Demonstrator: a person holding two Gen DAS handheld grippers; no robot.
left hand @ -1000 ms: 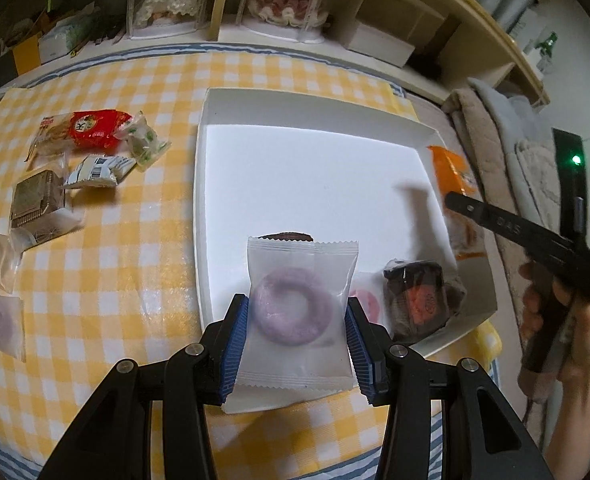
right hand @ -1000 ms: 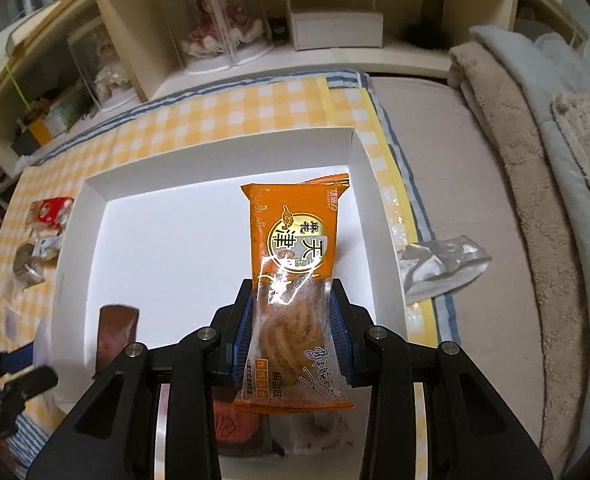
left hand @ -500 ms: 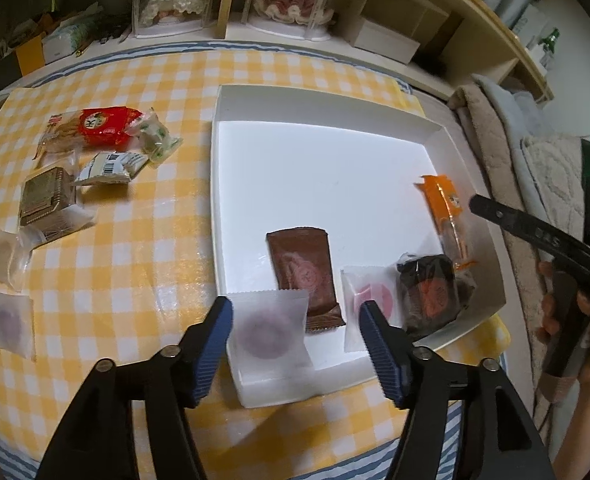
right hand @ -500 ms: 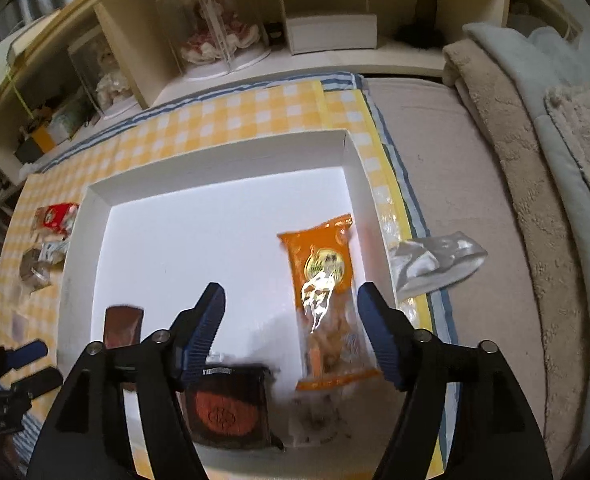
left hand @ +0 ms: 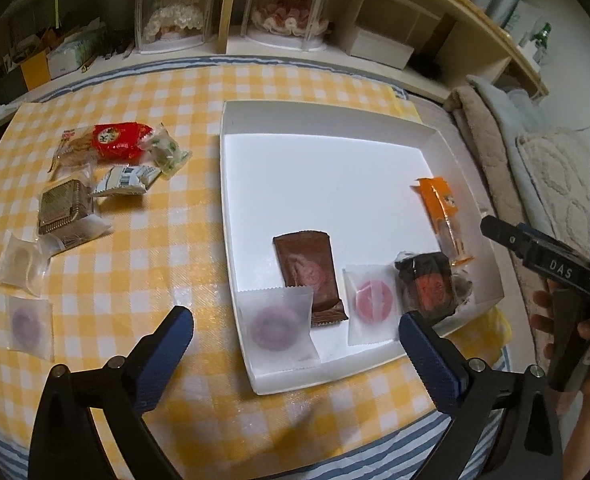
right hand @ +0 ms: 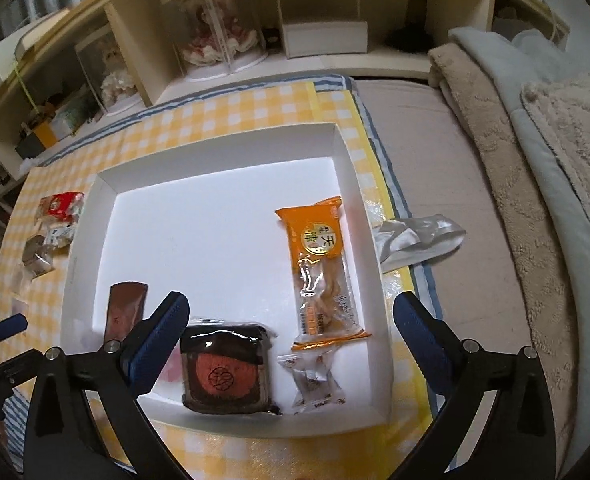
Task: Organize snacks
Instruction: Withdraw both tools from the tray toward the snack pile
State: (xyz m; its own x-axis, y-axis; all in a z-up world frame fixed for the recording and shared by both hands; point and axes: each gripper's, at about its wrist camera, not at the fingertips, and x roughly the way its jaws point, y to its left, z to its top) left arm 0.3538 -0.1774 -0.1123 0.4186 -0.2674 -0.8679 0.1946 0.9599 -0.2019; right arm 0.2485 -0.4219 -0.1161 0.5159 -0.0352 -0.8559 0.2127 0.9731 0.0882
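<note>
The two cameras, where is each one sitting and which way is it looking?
Left wrist: sits on the left gripper, looking down at the white tray and loose snacks on the checked cloth; its opening fingers and the person's hand show.
Right wrist: sits on the right gripper, looking down at the tray's right side and the orange packet; its opening fingers show.
Shared: the tray, orange packet and brown packet.

Tray (left hand: pixel 231 208) sits on tabletop (left hand: pixel 167 248); five snack packets line its near edge, a long packet (right hand: pixel 323 268) along its right wall; loose packets (left hand: pixel 111 168) lie left of tray
</note>
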